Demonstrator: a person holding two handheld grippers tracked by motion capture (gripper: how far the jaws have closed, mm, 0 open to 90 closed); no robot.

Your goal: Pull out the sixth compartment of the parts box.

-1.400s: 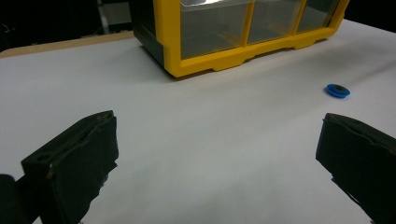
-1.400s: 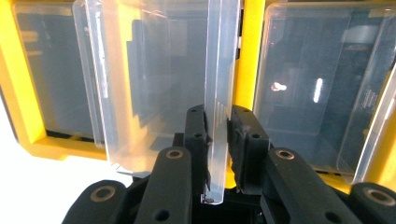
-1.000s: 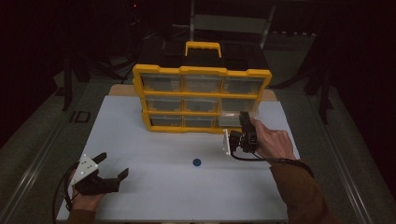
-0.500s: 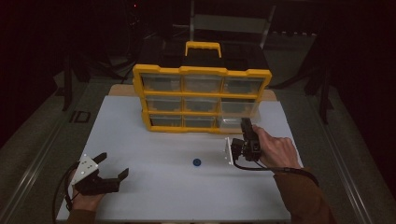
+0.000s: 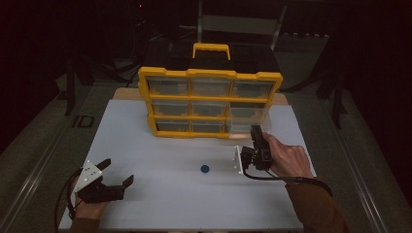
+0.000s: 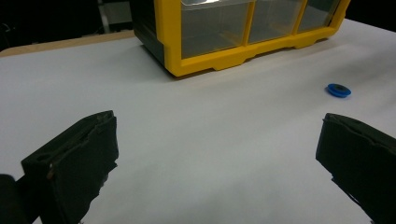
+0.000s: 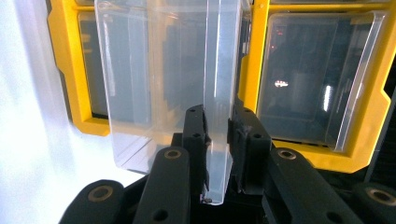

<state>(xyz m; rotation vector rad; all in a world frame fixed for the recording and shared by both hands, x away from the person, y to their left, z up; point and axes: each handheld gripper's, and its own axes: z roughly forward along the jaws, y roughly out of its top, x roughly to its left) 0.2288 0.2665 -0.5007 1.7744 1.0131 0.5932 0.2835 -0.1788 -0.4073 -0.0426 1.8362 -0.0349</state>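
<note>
A yellow organizer (image 5: 209, 104) with clear drawers stands upright at the back of the white table (image 5: 170, 208). Its bottom-right clear drawer (image 5: 245, 127) juts out toward me. My right gripper (image 5: 255, 138) is shut on that drawer's front lip; in the right gripper view the clear drawer (image 7: 159, 84) stands on end with its lip pinched between the black pads of my right gripper (image 7: 218, 126). A small blue disc (image 5: 205, 169) (image 6: 338, 89) lies on the table in front of the organizer (image 6: 233, 51). My left gripper (image 5: 118, 171) (image 6: 217, 140) rests near the front left, open and holding nothing.
The organizer carries a yellow handle (image 5: 211, 50) on top. Dark floor and metal frames surround the table. A cable (image 5: 272, 177) trails from the right gripper over the person's sleeve. White table surface stretches between the two grippers.
My right hand has drawn back a little toward the table's near edge, bringing the clear drawer farther out of the organizer. The left gripper has stayed put.
</note>
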